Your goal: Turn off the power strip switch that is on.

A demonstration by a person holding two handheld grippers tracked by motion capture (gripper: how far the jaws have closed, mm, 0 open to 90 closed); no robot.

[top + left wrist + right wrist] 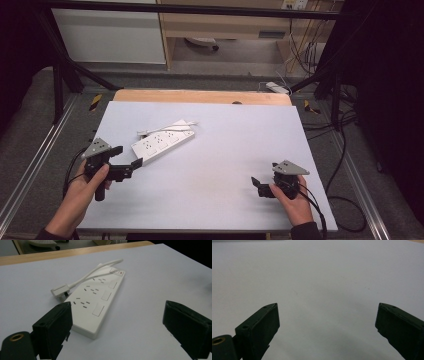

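The power strip [162,143] lies left of centre on the table [240,150], its cord [167,127] and plug folded along its far side. The left gripper [129,162] sits just beside its near end, jaws wide and empty. The right gripper [257,185] waits near right, jaws wide too. A careless close could nudge the strip aside or snag the loose cord.

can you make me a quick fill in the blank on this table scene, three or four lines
1. The white power strip lies nearest the ____ gripper.
2. The jaws of the right gripper are ____, with nothing between them.
3. The power strip has ____ rows of sockets.
4. The plug on the cord lies on the ____ sheet covering the table.

Missing words: left; open; three; white
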